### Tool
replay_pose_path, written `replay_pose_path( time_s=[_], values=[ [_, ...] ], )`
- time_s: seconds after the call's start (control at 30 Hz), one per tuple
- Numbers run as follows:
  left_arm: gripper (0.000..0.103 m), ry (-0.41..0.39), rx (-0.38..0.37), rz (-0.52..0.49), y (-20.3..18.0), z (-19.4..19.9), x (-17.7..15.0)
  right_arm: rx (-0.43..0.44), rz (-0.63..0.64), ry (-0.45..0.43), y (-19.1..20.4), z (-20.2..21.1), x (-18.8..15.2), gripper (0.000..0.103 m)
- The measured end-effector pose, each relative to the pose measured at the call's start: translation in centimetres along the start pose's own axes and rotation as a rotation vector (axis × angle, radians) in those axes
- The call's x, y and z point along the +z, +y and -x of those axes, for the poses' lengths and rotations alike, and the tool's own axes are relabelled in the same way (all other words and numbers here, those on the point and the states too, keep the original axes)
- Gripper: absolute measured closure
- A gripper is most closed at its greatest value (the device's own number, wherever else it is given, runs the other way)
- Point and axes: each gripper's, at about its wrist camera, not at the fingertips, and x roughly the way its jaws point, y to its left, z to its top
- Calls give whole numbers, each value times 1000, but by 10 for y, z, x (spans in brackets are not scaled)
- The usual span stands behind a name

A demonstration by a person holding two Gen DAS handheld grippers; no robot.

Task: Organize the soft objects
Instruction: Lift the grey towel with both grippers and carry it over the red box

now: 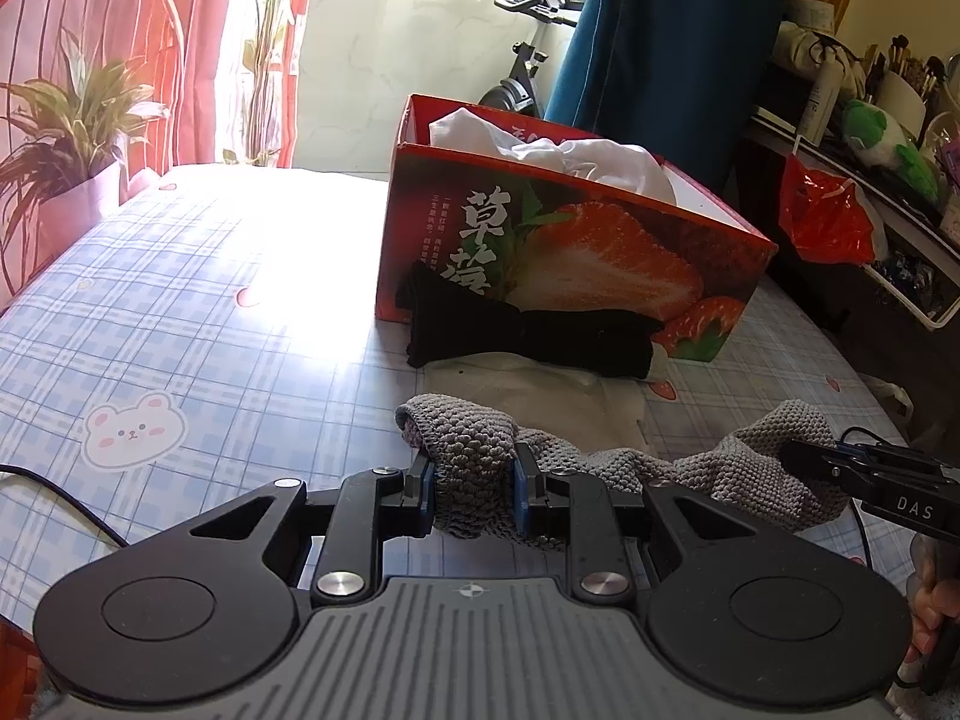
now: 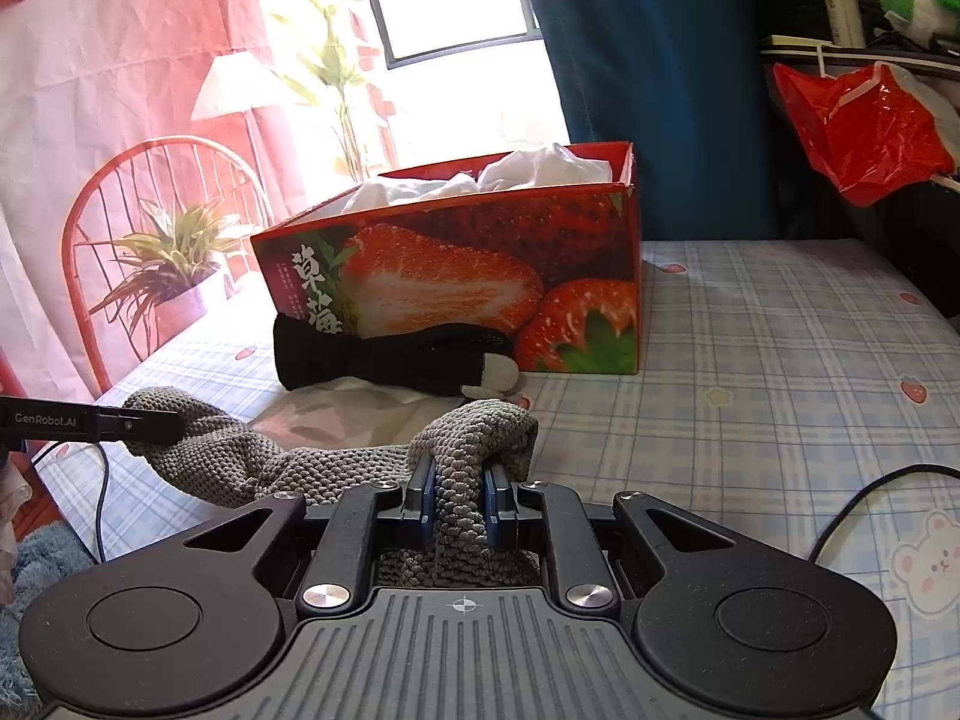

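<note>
A grey knitted cloth (image 1: 474, 456) (image 2: 468, 450) hangs stretched between both grippers, a little above the bed. My left gripper (image 1: 473, 483) is shut on one bunched end. My right gripper (image 2: 459, 501) is shut on the other end. In the left wrist view the right gripper (image 1: 798, 459) comes in from the right edge; in the right wrist view the left gripper (image 2: 174, 423) reaches in from the left. Beyond the cloth lies a black sock (image 1: 528, 333) (image 2: 390, 360) against a red strawberry box (image 1: 600, 246) (image 2: 456, 276) that holds white cloth (image 1: 576, 156) (image 2: 528, 171).
A pale flat cloth (image 1: 540, 390) lies on the checked bed sheet (image 1: 180, 330) under the sock. A red plastic bag (image 1: 828, 210) (image 2: 864, 132) hangs at a cluttered shelf on the right. A black cable (image 2: 864, 498) runs over the sheet. A blue curtain (image 1: 660, 30) hangs behind.
</note>
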Motion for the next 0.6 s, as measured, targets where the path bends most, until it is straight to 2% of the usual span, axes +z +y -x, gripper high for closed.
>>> replay_pose_path(
  time_s=[0.17,0.3,0.6],
  values=[
    [77,-19,-2,-33,-3,2,9,0,7,-23,0,3,6,89],
    [77,-49,-9,-57,-6,6,30,-4,39,-47,0,4,26,89],
    [77,-134,-14,-118,-16,6,109,-9,177,-125,3,-2,115,89]
  ],
)
